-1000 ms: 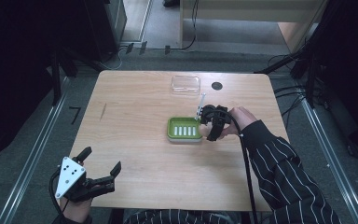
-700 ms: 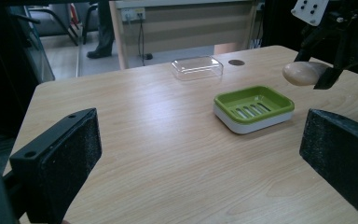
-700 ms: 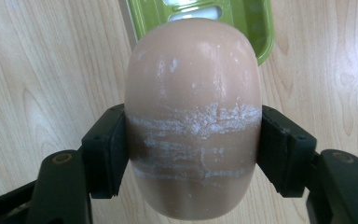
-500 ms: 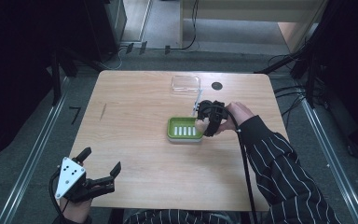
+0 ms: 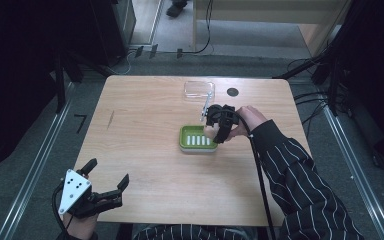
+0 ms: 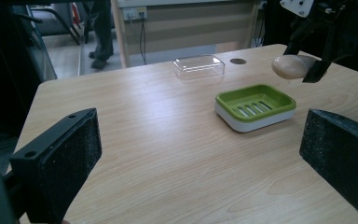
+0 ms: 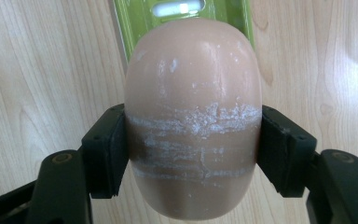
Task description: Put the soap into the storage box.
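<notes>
No readable text, label or number appears anywhere.

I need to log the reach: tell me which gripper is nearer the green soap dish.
Right. The right gripper hangs just above the green soap dish, jaws shut on the bar of soap. The left gripper sits open at the table's near left corner, well away.

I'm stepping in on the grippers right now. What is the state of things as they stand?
Right gripper: shut on the soap bar, held in the air above the green soap dish.
Left gripper: open, empty, at the table's near left edge.
Clear lid: on the table beyond the dish.
Done: soap picked up.
Left: probably lower it into the dish, release; perhaps fit the lid.
</notes>
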The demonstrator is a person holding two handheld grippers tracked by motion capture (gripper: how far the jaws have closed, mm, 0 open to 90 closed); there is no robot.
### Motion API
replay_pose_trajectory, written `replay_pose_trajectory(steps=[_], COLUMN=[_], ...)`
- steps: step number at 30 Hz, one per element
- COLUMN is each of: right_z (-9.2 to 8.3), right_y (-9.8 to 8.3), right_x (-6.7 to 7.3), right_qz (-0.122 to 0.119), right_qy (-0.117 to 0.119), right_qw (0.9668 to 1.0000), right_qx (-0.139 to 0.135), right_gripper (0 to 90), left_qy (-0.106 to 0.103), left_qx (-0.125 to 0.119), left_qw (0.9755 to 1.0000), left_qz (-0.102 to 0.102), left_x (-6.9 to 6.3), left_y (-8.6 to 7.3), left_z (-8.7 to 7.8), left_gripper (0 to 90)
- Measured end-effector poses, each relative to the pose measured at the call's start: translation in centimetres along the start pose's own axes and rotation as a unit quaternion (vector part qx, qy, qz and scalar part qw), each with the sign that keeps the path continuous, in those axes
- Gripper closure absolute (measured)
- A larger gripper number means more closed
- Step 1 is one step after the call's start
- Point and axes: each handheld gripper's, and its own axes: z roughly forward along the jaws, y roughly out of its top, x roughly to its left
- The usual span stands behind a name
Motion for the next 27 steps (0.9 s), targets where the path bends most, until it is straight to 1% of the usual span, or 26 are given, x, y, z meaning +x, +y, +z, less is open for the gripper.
replay_pose_trajectory(steps=[2,9,10,12,14,17,21,24,25,26,27], right_z=[0.0,0.1,0.2,0.1,0.1,0.3,0.6,0.7,0.7,0.8,0.8], right_y=[0.3,1.0,1.1,1.2,1.4,1.7,2.2,2.7,2.9,3.1,3.2], right_x=[-0.1,-0.1,-0.2,-0.2,-0.3,-0.3,-0.4,-0.4,-0.4,-0.4,-0.4], right_qz=[-0.007,-0.010,-0.016,-0.013,-0.016,-0.016,-0.026,-0.025,-0.027,-0.034,-0.033], right_qy=[-0.003,-0.001,-0.002,-0.001,-0.002,-0.001,0.001,0.004,0.002,0.004,0.005], right_qw=[1.0000,0.9999,0.9999,0.9999,0.9998,0.9999,0.9996,0.9997,0.9996,0.9994,0.9994], right_qx=[-0.004,-0.003,-0.004,-0.004,-0.007,-0.005,-0.007,-0.006,-0.007,-0.010,-0.007], right_gripper=[33.8,33.8,33.8,33.8,33.8,33.8,33.8,33.8,33.8,33.8,33.8], left_qy=[-0.001,0.000,0.001,0.001,0.001,0.002,0.003,0.003,0.003,0.004,0.003], left_qx=[-0.002,-0.002,-0.001,-0.001,-0.001,0.000,0.001,0.000,0.001,0.001,0.001], left_qw=[1.0000,1.0000,1.0000,1.0000,1.0000,1.0000,1.0000,1.0000,1.0000,1.0000,1.0000], left_qz=[-0.001,0.000,0.000,0.001,0.000,0.001,0.000,-0.001,-0.001,-0.001,-0.002], left_x=[0.0,0.0,0.0,0.0,0.0,0.0,0.0,0.0,0.0,0.0,0.0], left_y=[0.0,-0.1,-0.1,-0.1,-0.1,-0.1,-0.1,-0.1,-0.1,-0.2,-0.2], left_z=[0.0,-0.1,-0.1,-0.1,-0.1,-0.2,-0.2,-0.3,-0.3,-0.3,-0.3], left_gripper=[0.0,0.0,0.0,0.0,0.0,0.0,0.0,0.0,0.0,0.0,0.0])
